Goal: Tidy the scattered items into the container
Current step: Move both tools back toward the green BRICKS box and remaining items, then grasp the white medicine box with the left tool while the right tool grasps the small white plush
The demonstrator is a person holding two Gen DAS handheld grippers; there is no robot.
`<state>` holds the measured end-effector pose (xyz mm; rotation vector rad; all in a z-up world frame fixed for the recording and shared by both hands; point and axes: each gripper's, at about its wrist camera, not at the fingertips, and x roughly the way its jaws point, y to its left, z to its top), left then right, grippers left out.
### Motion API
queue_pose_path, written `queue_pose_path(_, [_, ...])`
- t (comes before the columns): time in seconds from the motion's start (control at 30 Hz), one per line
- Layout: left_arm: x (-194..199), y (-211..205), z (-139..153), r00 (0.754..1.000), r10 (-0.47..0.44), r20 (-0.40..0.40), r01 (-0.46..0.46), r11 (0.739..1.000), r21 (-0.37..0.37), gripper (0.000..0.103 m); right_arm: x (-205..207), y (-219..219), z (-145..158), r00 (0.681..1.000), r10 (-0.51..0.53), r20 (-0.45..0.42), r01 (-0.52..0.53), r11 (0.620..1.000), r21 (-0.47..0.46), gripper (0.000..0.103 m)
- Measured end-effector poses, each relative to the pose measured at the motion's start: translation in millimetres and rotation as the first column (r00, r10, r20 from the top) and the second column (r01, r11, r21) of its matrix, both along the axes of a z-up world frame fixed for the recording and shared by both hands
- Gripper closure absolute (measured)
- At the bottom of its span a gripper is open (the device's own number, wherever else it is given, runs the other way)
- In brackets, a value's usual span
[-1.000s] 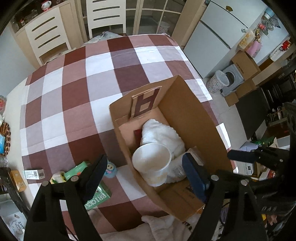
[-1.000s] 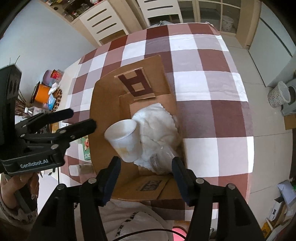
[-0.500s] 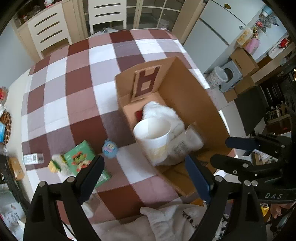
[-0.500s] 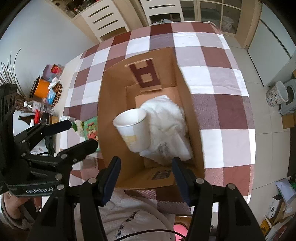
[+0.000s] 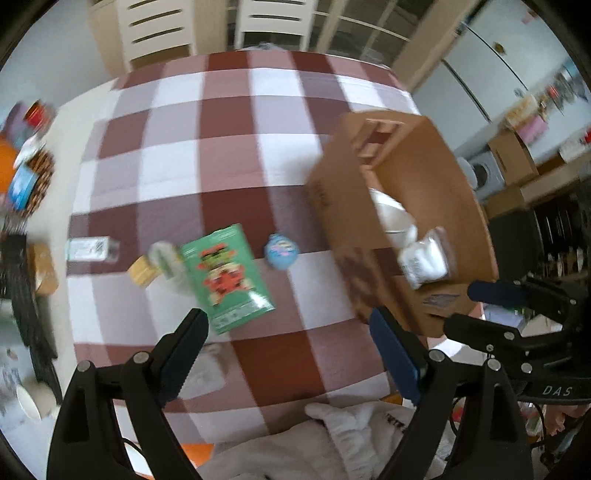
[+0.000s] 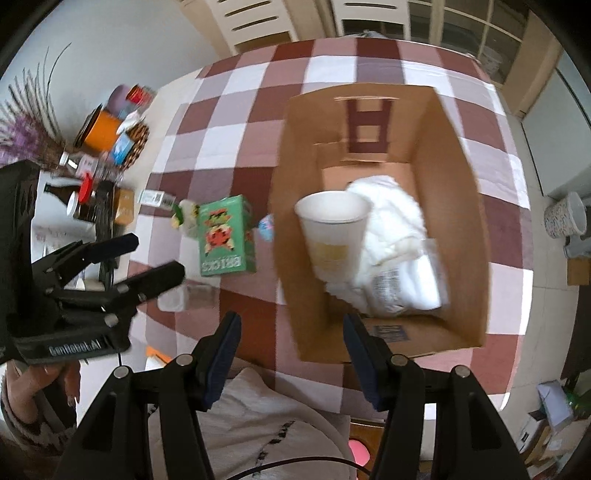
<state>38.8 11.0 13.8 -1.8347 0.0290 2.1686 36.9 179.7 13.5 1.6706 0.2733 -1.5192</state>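
Note:
An open cardboard box stands on the checked tablecloth and holds a white paper cup, a white cloth and a plastic packet. A green BRICKS box, a small blue round toy and a small yellow-and-white item lie left of the box. My left gripper is open and empty above the near tablecloth. My right gripper is open and empty at the box's near wall.
A small white label box, jars, tins and bottles crowd the table's left edge. A small clear container lies near the front. White chairs stand at the far side. A fridge and cartons stand at the right.
The left gripper has swung left, away from the box, toward the scattered items; its view is blurred. The right gripper has pulled back slightly. Both stay open.

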Motion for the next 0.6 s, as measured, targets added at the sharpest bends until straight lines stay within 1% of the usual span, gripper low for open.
queue_pose_path(0.1, [-1.0, -32.6, -2.6, 0.997, 0.072, 0.002, -0.072, 0.997, -0.007, 0.013, 11.3, -15.4, 0.9, 0.999, 0.046, -0.005, -0.046, 0.999, 0.006, 0.044])
queue_pose_path(0.27, [-1.3, -87.0, -10.6, 0.983, 0.186, 0.012, -0.185, 0.982, -0.023, 0.013, 30.8, -46.4, 4.6, 0.991, 0.133, -0.028, -0.132, 0.991, 0.014, 0.044])
queue_pose_path(0.43, [-3.0, -139.8, -22.4, 0.957, 0.289, 0.021, -0.288, 0.957, -0.041, 0.013, 47.1, -81.8, 5.8, 0.979, 0.198, -0.039, -0.198, 0.98, -0.001, 0.044])
queue_pose_path(0.5, [-5.7, -160.3, -27.4, 0.942, 0.336, 0.025, -0.335, 0.941, -0.037, 0.013, 51.6, -97.5, 3.4, 0.979, 0.202, -0.037, -0.203, 0.979, -0.016, 0.044])
queue_pose_path(0.6, [-10.8, -179.8, -33.3, 0.925, 0.38, 0.025, -0.379, 0.925, -0.031, 0.013, 54.7, -121.5, -2.7, 0.981, 0.194, -0.029, -0.195, 0.98, -0.048, 0.044])
